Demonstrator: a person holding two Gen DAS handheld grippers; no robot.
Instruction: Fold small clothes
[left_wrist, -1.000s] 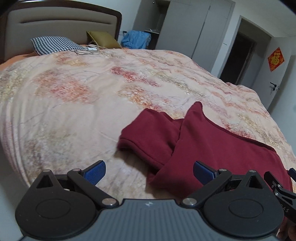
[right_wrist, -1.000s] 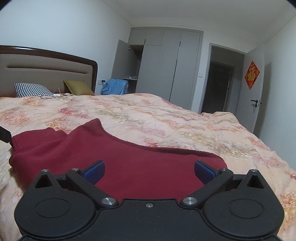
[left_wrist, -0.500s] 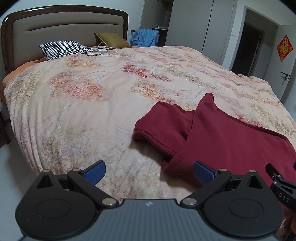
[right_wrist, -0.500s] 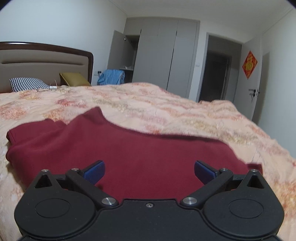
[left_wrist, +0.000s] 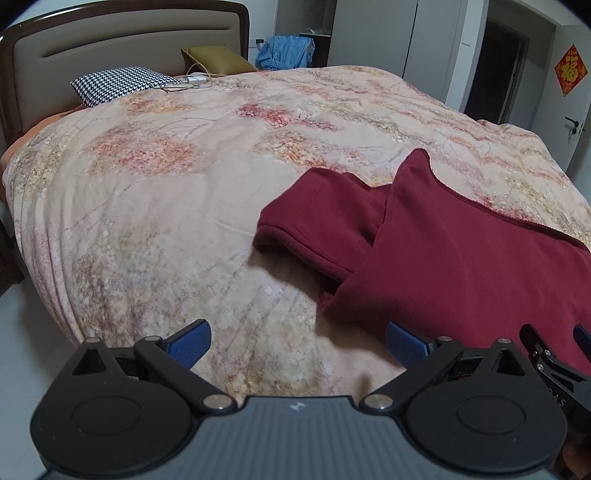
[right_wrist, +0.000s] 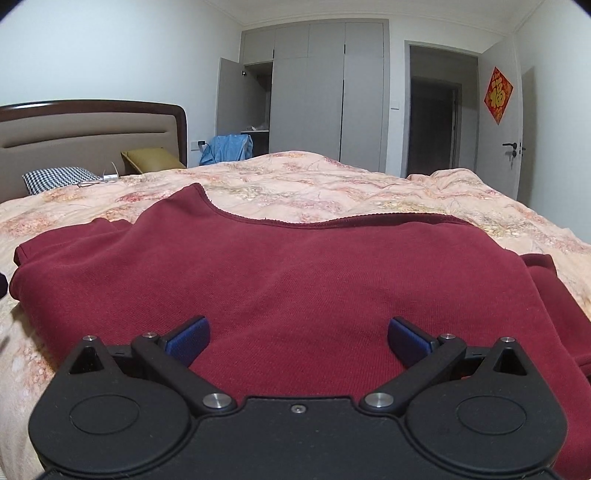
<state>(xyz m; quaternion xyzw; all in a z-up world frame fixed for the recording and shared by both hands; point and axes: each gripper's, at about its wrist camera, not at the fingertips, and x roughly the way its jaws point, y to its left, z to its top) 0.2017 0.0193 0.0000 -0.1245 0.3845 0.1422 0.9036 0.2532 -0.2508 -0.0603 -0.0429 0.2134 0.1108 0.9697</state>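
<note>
A dark red garment (left_wrist: 461, 251) lies spread on the floral bedcover (left_wrist: 184, 177), with one sleeve (left_wrist: 325, 214) sticking out to its left. My left gripper (left_wrist: 297, 341) is open and empty above the bed's near edge, left of the garment's near corner. My right gripper (right_wrist: 297, 338) is open and empty, low over the garment's (right_wrist: 295, 277) near part. The right gripper's tip (left_wrist: 554, 354) also shows at the lower right of the left wrist view.
A houndstooth pillow (left_wrist: 114, 83), an olive cushion (left_wrist: 218, 59) and a white charger with cable (left_wrist: 194, 79) lie by the headboard (left_wrist: 122, 40). A wardrobe (right_wrist: 325, 92) and a doorway (right_wrist: 432, 125) stand beyond the bed. The floor (left_wrist: 22, 350) lies off the left edge.
The left gripper has drawn back and leftwards from the garment. The right gripper has dropped lower and closer over the garment. The garment now lies flatter, its right side spread out.
</note>
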